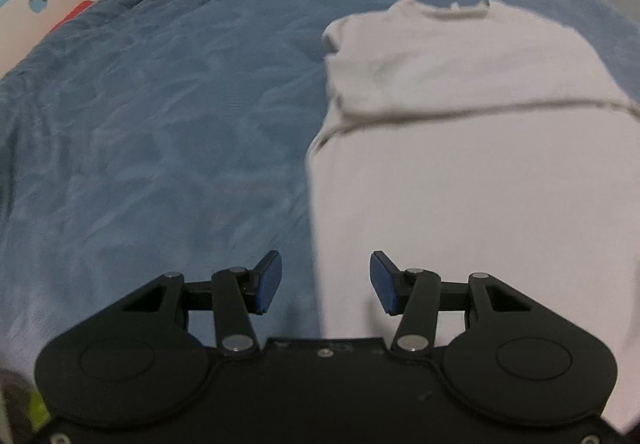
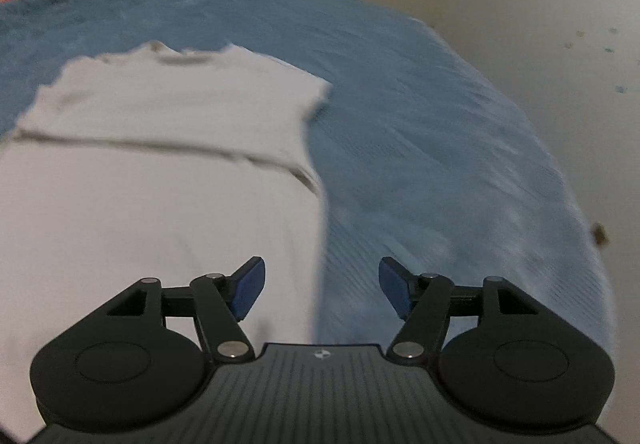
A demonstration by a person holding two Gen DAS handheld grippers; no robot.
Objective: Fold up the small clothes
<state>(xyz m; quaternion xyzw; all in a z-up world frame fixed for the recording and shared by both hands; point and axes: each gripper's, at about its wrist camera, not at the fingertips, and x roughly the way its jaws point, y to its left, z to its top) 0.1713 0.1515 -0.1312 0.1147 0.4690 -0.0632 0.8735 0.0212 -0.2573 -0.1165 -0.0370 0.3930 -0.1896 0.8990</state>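
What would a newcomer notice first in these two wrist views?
A white shirt lies flat on the blue bedspread, its collar at the far end. The left gripper and right gripper both hang open over its near side edges, holding nothing.

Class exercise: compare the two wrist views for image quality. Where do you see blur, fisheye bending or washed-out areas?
Left wrist view: the white garment is overexposed near the left gripper, its fold line smeared; the blue bedcover bows at the top. Right wrist view: motion blur streaks the bedcover and softens the garment's edges, while the right gripper stays sharp; dark corners mark the fisheye rim.
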